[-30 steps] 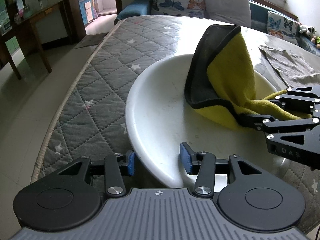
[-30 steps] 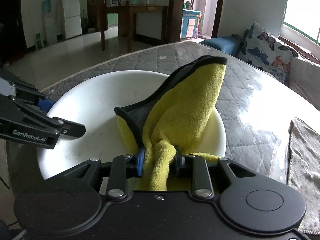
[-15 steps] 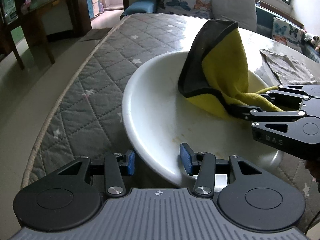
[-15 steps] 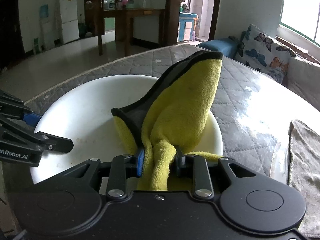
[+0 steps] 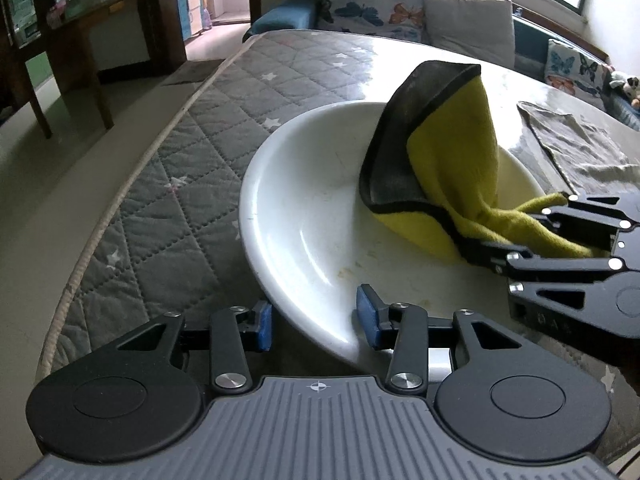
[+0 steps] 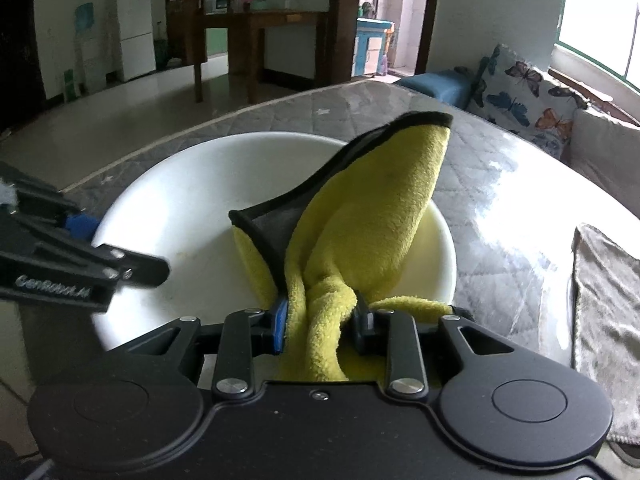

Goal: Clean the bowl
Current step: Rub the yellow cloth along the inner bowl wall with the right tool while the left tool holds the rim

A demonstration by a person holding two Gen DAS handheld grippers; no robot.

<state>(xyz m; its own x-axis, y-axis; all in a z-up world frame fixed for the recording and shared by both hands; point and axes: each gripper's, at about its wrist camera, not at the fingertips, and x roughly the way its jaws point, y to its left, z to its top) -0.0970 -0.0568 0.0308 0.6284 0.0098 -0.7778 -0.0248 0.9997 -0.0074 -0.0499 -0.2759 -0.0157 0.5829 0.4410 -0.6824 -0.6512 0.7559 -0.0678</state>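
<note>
On the quilted grey mattress (image 5: 168,208) sits the white bowl (image 5: 304,216), wide and shallow, its near rim tilted up toward the left gripper (image 5: 316,322). That gripper's blue pads are spread apart, one pad outside the rim on the left, the other over the bowl's inside on the right, so the rim passes between them; contact with the rim cannot be told from the left wrist view. In the right wrist view the same gripper (image 6: 120,252) comes in from the left edge, one finger over the bowl's (image 6: 192,200) inner wall.

Right gripper (image 6: 320,320) is pressed together on a yellow cloth (image 6: 372,216) with a dark grey backing and black edging, bunched between its two fingers. The cloth rises from the pinch into the bowl, its far corner standing above the far rim. From the left wrist view the cloth (image 5: 452,148) stands in the right half of the bowl, with the right gripper (image 5: 532,232) entering from the right.

Faint yellowish smears show on the bowl floor near the left gripper's right pad (small, hard to make out). A grey towel (image 5: 576,144) lies flat on the mattress, right of the bowl, apart from it
</note>
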